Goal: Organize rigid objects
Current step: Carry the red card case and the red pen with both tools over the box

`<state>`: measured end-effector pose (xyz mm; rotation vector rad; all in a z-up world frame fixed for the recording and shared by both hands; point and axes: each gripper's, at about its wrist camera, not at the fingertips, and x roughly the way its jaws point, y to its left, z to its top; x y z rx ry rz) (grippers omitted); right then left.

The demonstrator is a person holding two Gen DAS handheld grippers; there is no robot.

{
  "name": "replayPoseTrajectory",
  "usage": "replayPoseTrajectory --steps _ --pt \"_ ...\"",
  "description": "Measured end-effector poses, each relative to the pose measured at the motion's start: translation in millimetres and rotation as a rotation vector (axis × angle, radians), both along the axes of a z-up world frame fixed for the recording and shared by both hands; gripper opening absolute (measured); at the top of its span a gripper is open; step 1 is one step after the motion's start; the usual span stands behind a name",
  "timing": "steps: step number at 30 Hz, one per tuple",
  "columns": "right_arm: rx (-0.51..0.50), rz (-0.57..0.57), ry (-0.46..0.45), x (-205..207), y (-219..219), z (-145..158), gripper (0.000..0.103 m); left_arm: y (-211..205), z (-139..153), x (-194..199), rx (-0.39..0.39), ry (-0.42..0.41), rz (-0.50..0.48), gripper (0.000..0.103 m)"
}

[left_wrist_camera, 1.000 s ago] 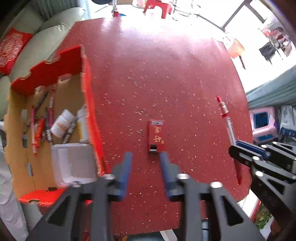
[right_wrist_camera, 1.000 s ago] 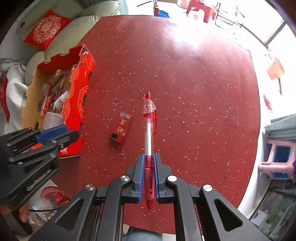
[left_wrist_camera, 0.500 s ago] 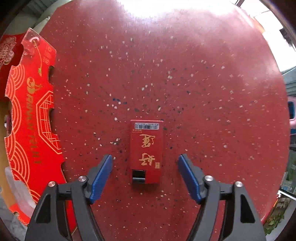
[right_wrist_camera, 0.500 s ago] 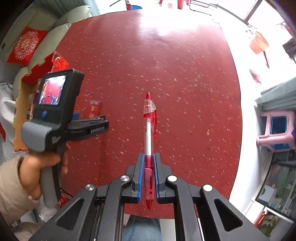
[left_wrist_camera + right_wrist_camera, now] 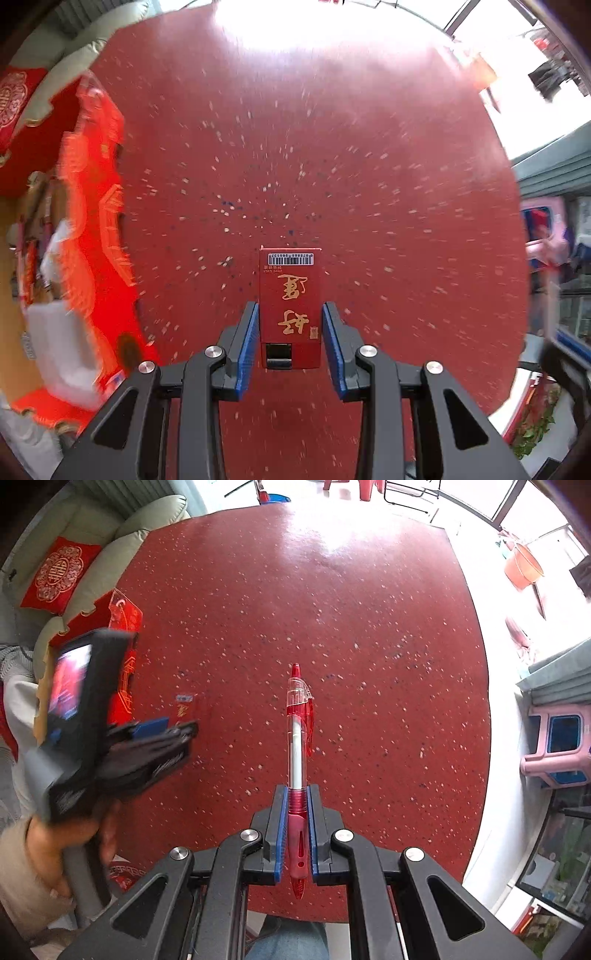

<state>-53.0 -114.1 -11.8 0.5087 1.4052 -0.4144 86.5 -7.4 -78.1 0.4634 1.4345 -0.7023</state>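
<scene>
Table: red speckled tabletop (image 5: 369,657); a sofa with a red cushion (image 5: 61,574) lies beyond its far-left edge.
Hard to make out: the left wrist view is motion-blurred, so the contents of the red box (image 5: 92,229) at the left are only smears.
Left gripper (image 5: 290,332): blue pads closed against both long sides of the red card case (image 5: 290,299), which carries gold characters and a barcode at its far end.
Right gripper (image 5: 296,830): clamped tight on the grip of a red pen (image 5: 297,746), which points away over the table.
Person: a hand (image 5: 74,842) holds the left gripper's handle, blurred.
</scene>
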Motion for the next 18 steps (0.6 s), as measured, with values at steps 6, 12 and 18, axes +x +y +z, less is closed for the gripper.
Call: replayPoseTrajectory --steps 6,12,18 --pt "-0.001 0.049 -0.038 26.2 14.1 8.3 0.011 38.0 61.1 2.2 -0.104 -0.016 0.029 0.037" --pt "0.003 0.178 -0.086 71.7 49.2 19.8 0.011 95.2 103.3 20.4 -0.149 -0.081 0.138 0.037" --pt "0.008 0.32 -0.124 115.1 91.9 29.9 0.011 153.9 123.1 42.9 -0.142 -0.149 0.294 0.037"
